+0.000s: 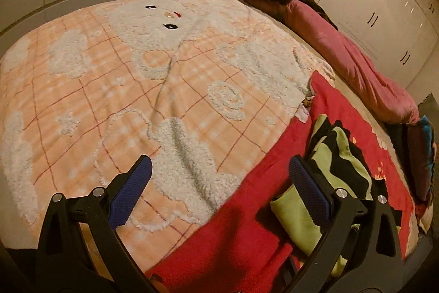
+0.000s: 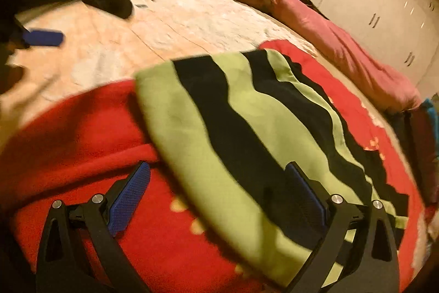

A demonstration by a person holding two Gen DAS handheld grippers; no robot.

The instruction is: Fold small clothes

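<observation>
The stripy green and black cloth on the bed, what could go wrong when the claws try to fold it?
1. The striped cloth lies on a red blanket. An open right claw closing low might pinch the blanket too.
2. The cloth already looks rumpled, so a fold could come out crooked.
3. The left claw hangs open mostly over the peach blanket, beside the cloth, so it may grab only an edge or miss.
</observation>
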